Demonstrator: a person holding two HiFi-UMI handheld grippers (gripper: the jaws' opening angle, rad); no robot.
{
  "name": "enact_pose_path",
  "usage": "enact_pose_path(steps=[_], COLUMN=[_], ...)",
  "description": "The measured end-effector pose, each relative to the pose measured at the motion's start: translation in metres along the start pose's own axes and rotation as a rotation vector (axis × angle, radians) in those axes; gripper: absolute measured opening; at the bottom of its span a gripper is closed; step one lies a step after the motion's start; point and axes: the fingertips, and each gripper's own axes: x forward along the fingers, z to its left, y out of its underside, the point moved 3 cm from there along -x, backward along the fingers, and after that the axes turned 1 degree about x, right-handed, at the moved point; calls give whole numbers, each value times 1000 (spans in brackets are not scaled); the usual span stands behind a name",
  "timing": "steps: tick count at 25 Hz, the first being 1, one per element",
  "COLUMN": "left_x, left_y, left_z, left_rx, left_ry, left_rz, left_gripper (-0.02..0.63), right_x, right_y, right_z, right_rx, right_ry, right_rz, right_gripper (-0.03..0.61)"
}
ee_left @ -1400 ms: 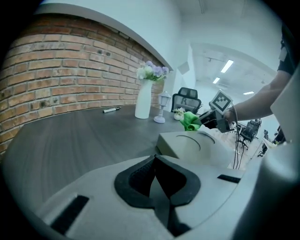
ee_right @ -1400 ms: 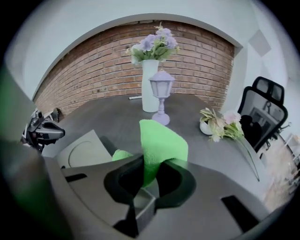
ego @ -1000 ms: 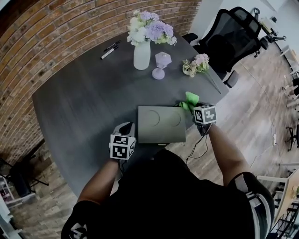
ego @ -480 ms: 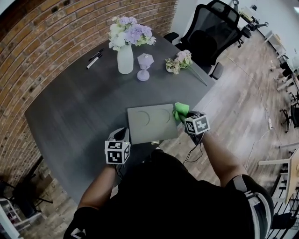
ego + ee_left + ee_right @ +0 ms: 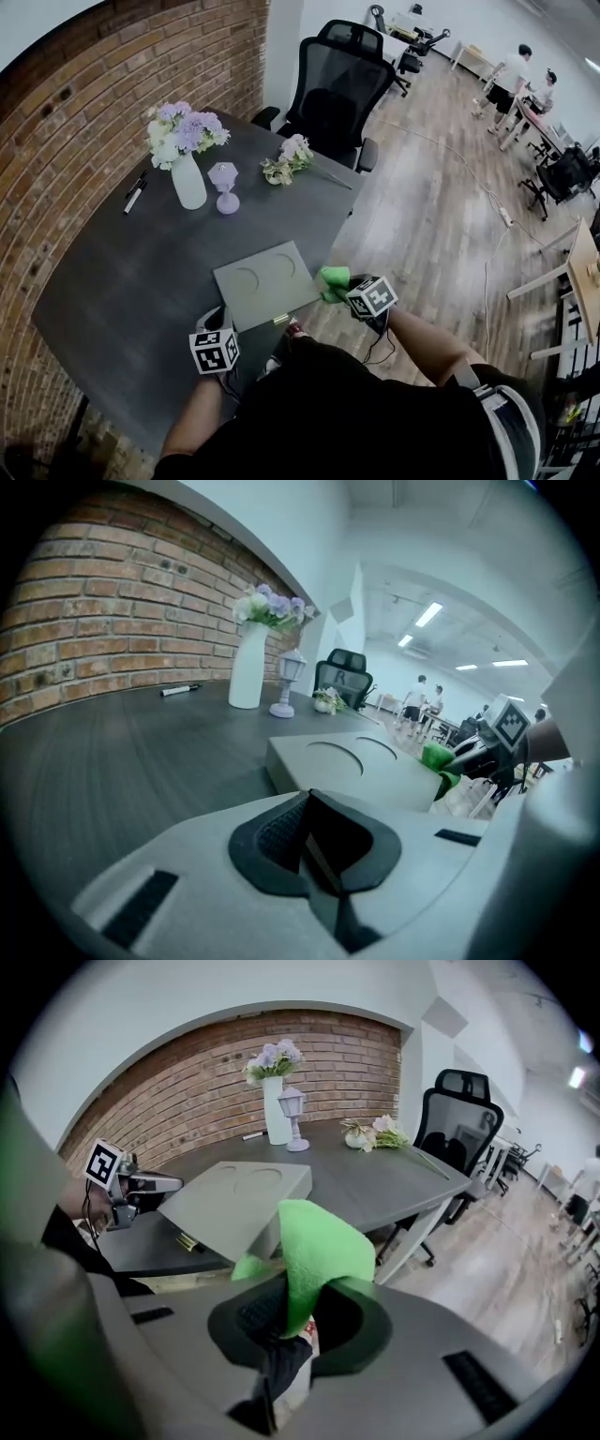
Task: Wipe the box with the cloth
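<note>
Right gripper view: my right gripper point(image 5: 298, 1326) has its fingers pinched on a fold of the green cloth point(image 5: 317, 1251), whose free end stands up just off the right side of the grey box point(image 5: 234, 1199). Box lies at the near edge of the table point(image 5: 141, 272), toward its right corner. Left gripper point(image 5: 314, 847) fingers are together, empty, near the box's near-left corner. Cloth looks soft, light, floppy: hold it low by the bunch. Box looks stiff, smooth-lidded, probably light, may slide; brace that corner.

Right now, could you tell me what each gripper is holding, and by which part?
The right gripper pinches the cloth by one bunched end, the rest poking past the jaws. The left gripper holds nothing.
</note>
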Motion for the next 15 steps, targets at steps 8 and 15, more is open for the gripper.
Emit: enact_pose_path(steps=[8, 15], left_x=[0, -7], left_y=[-5, -22], left_z=[2, 17], left_rx=[-3, -27], left_ry=[0, -58], left_rz=[-20, -88], left_gripper=[8, 8], right_x=[-24, -27], right_y=[-9, -58], right_z=[-42, -49], right_rx=[46, -27], right_ry=[115, 132], right_rz=[-14, -52], right_gripper=[44, 44])
